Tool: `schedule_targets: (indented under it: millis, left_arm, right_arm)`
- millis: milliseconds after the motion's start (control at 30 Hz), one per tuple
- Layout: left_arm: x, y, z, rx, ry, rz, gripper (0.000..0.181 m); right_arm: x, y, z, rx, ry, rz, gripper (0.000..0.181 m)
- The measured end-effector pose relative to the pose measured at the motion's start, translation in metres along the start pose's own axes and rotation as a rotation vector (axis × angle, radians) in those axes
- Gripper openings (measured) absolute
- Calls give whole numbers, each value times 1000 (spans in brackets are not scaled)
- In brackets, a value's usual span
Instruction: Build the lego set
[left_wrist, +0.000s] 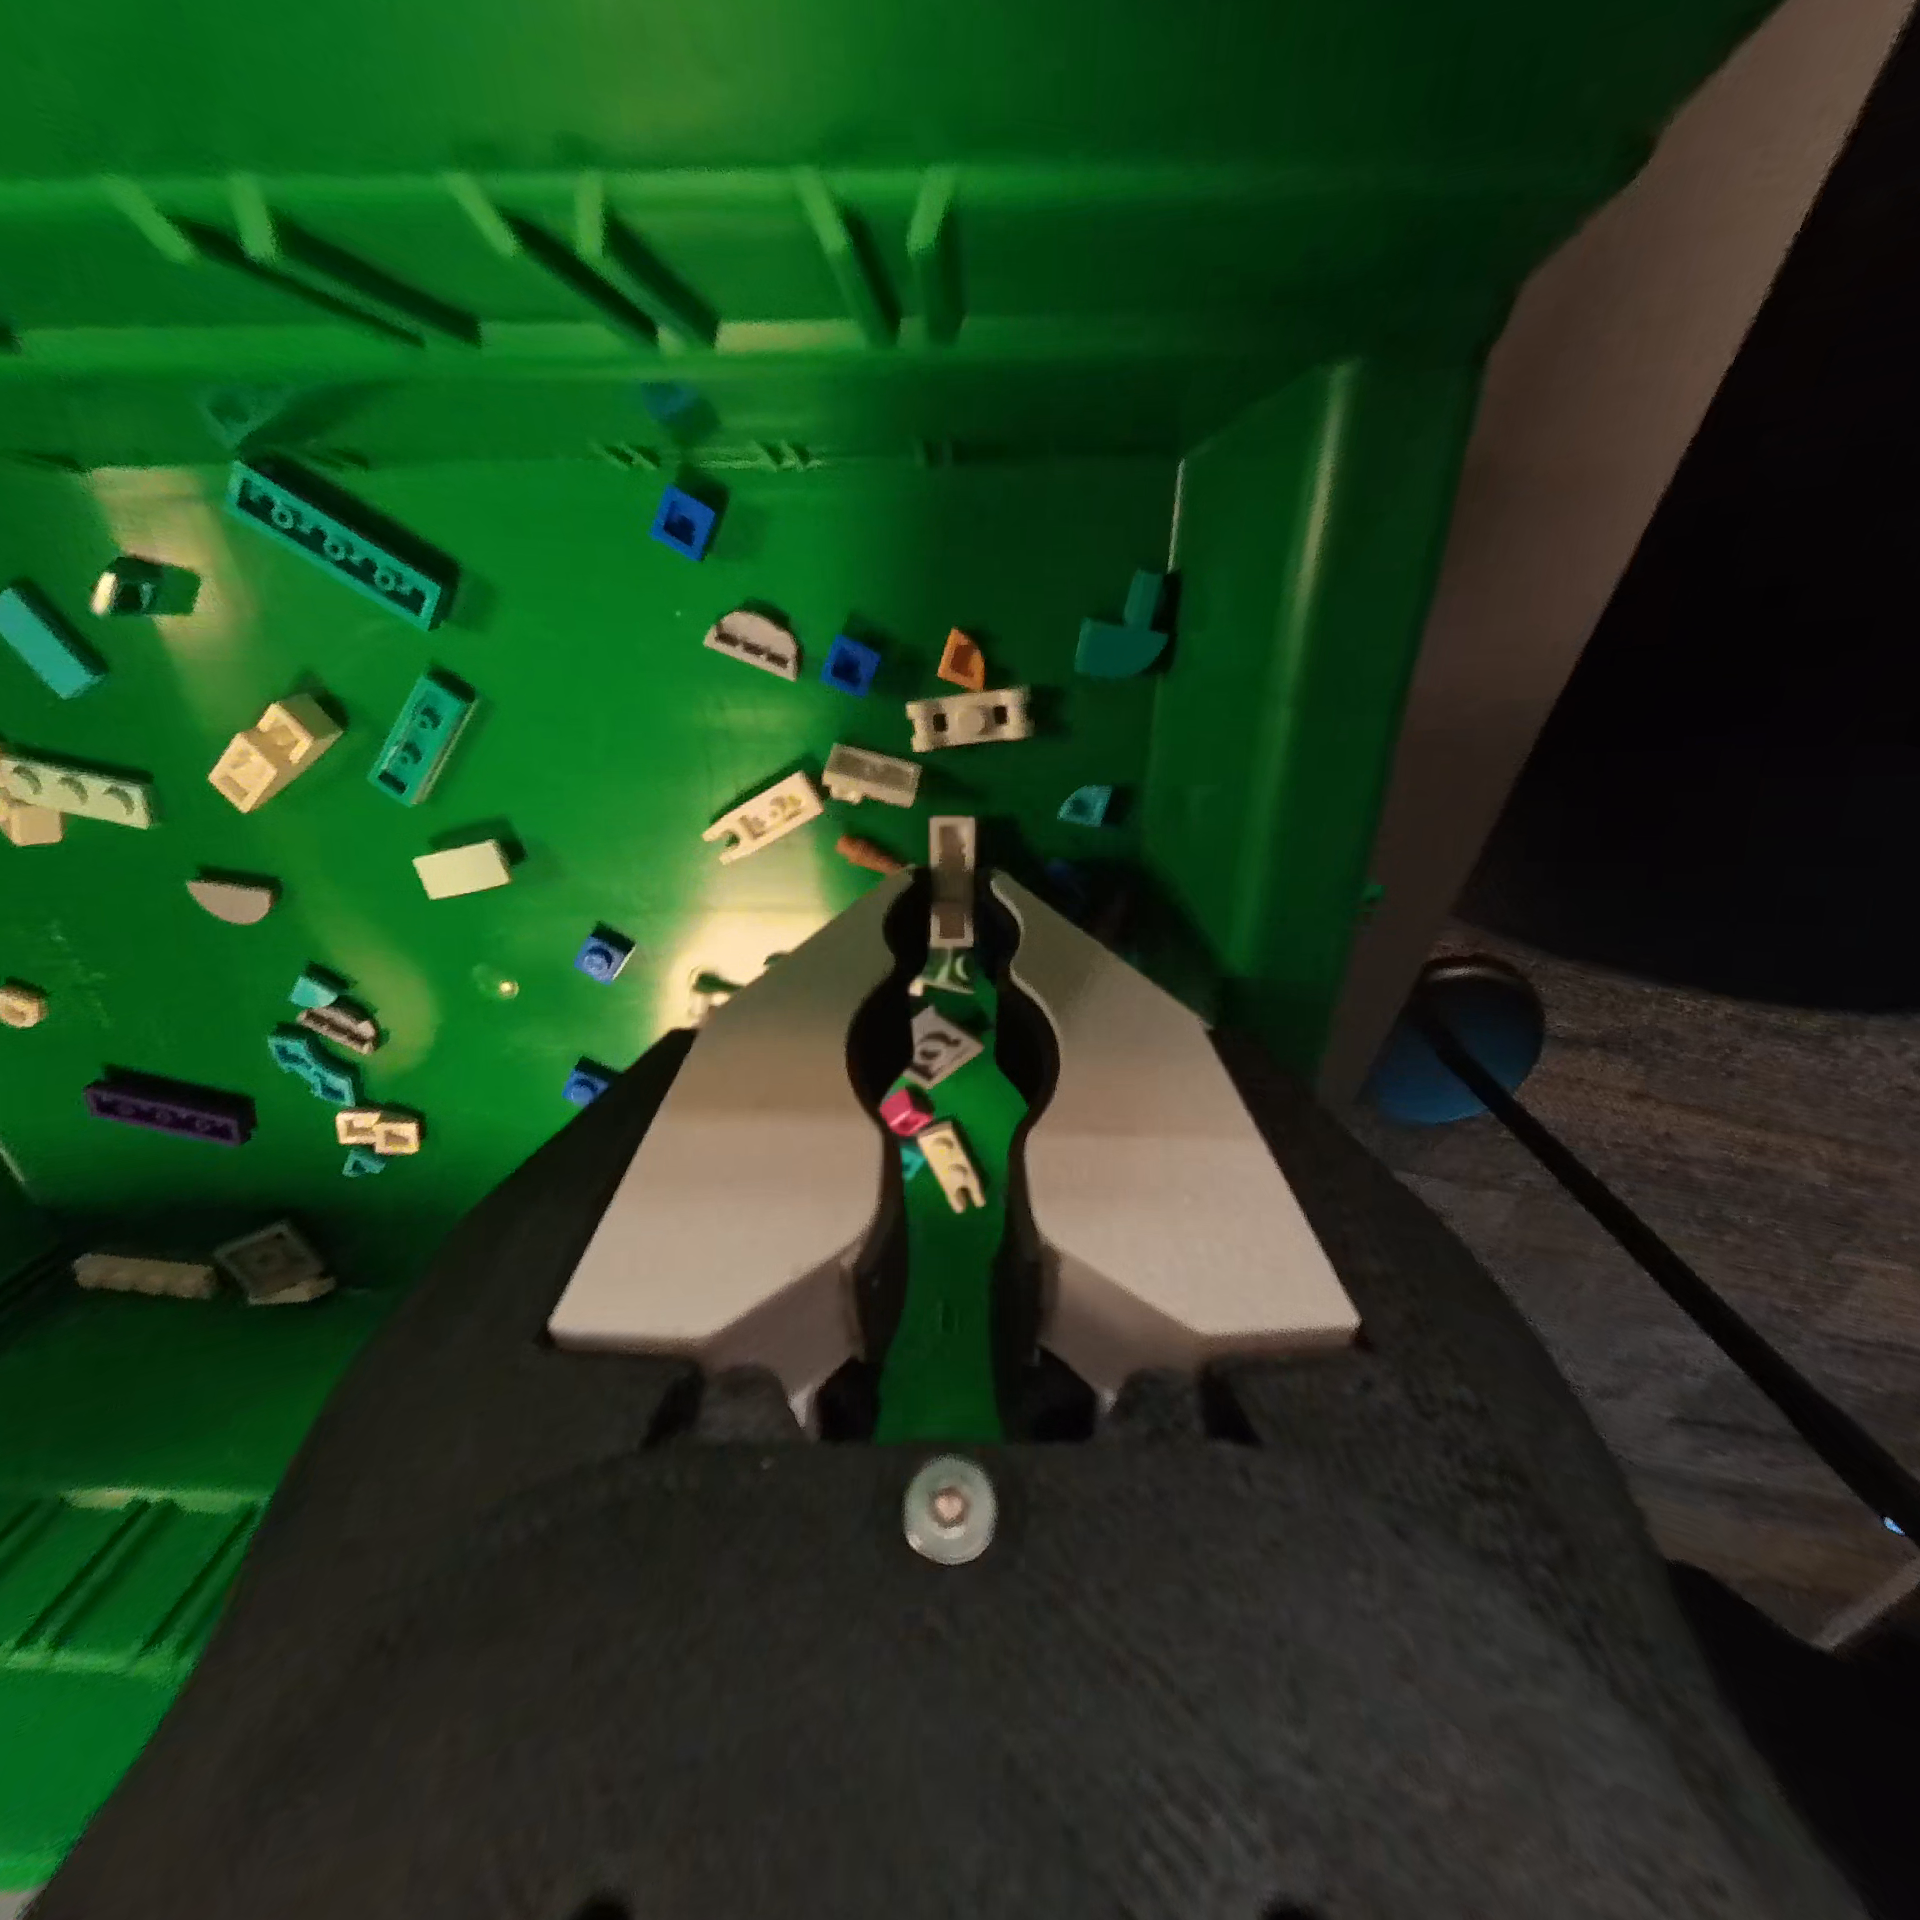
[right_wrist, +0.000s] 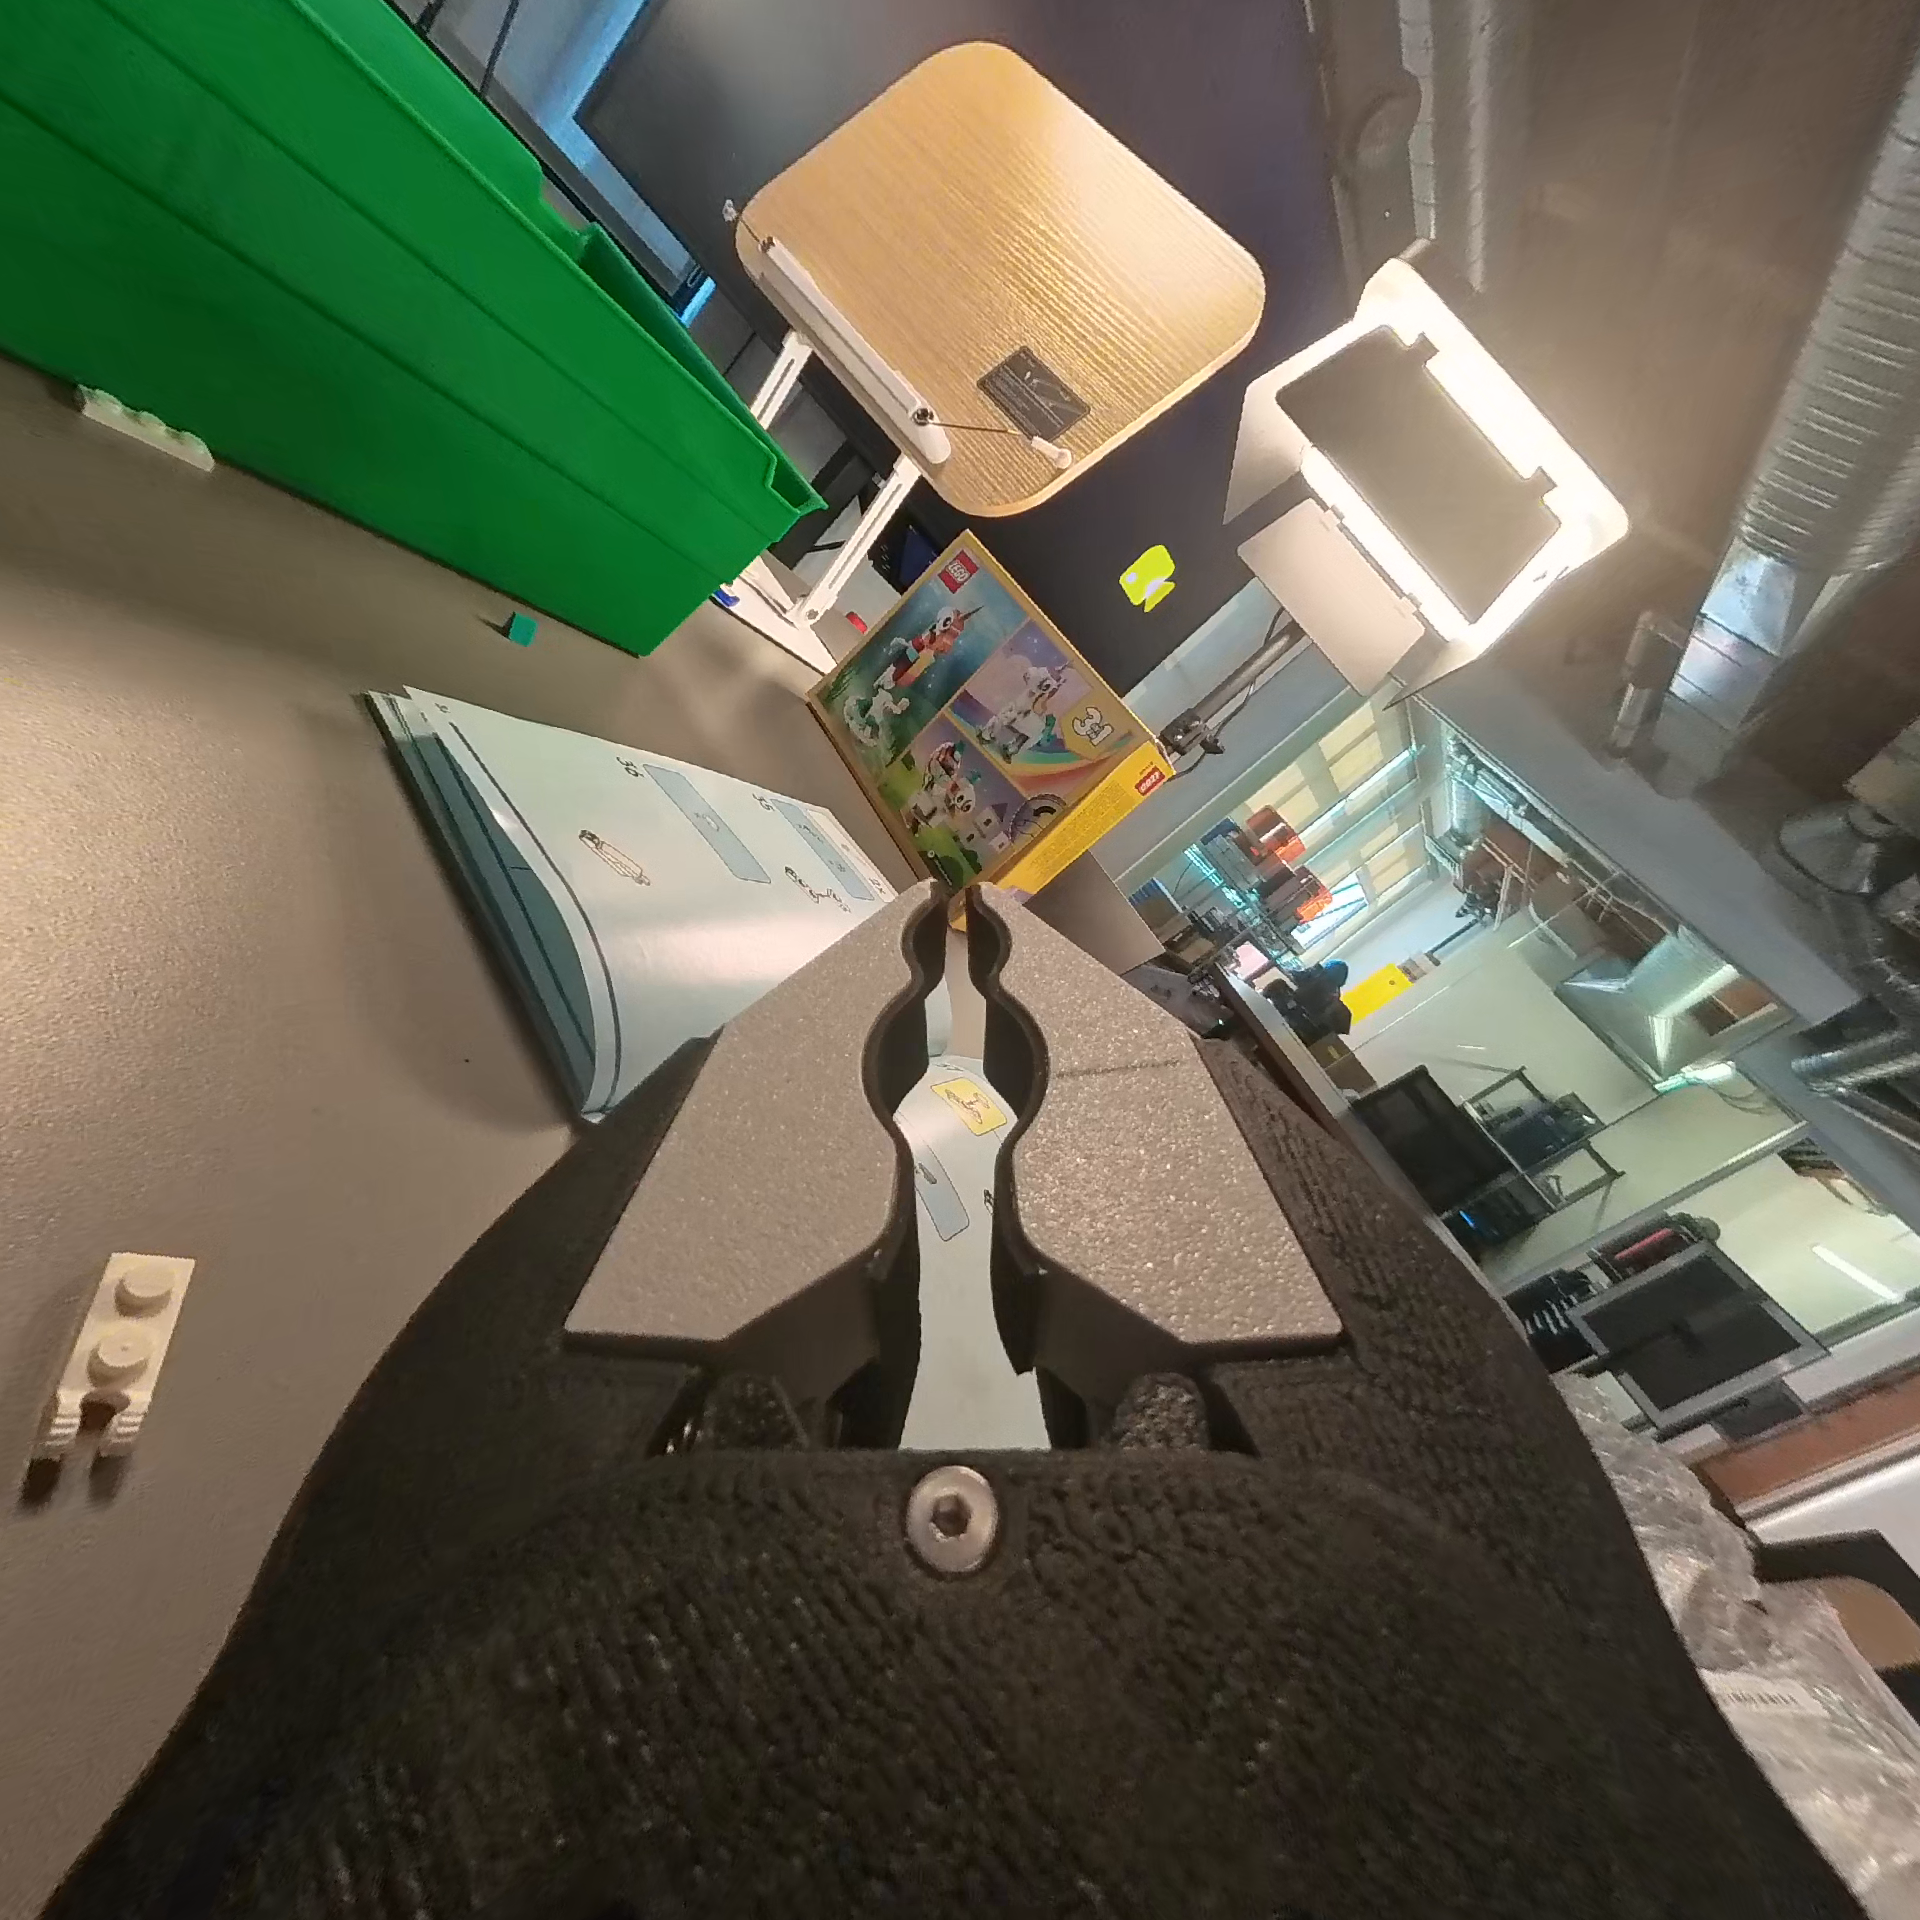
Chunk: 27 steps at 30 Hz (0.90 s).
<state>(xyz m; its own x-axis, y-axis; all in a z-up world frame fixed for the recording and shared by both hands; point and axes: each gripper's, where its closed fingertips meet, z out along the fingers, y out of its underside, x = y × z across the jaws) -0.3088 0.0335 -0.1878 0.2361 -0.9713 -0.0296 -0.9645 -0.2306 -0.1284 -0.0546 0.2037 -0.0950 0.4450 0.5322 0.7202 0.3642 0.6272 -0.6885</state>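
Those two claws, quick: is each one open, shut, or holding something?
Left claw: shut on a small pale grey piece, above the green bin.
Right claw: shut, holding nothing.

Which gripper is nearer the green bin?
Left. The left gripper is inside the green bin, pinching a white piece; the right gripper is outside, over the booklet.

Ahead of you a wooden board (right_wrist: 1003, 275) hangs beside a glowing light panel (right_wrist: 1429, 457); a black cable (left_wrist: 1662, 1268) crosses your desk (left_wrist: 1621, 1195).
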Motion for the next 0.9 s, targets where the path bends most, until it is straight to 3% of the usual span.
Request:
schedule_targets:
  millis: [100,167,233,333,433,567,733,800,900]
  left_arm:
    - [-24,-3,-12,105,-140,-96,8]
    - [-50,-12,-33,275,-265,-263,8]
    - [-67,-24,-58,512,-284,-486,8]
    - [-70,-32,-81,783,-52,-769,8]
    - [-70,-40,-100,973,206,-923,8]
    - [-71,-44,-111,1046,324,-972,8]
    - [-68,-53,-115,1034,304,-936,8]
    - [-67,-59,-118,1015,225,-902,8]
    - [-69,-69,-120,929,-56,-781,8]
  right_arm:
    - [0,0,0,3,1,5,1]
    - [1,-1,0,5,2,9,1]
    - [1,-1,-1,6,4,13,1]
    - [2,-1,-1,7,4,17,1]
    - [1,-1,-1,8,3,15,1]
    - [1,-2,-1,11,2,15,1]
    - [2,-2,-1,12,3,18,1]
    - [1,-2,-2,13,3,17,1]
    - [1,-2,-2,17,2,18,1]
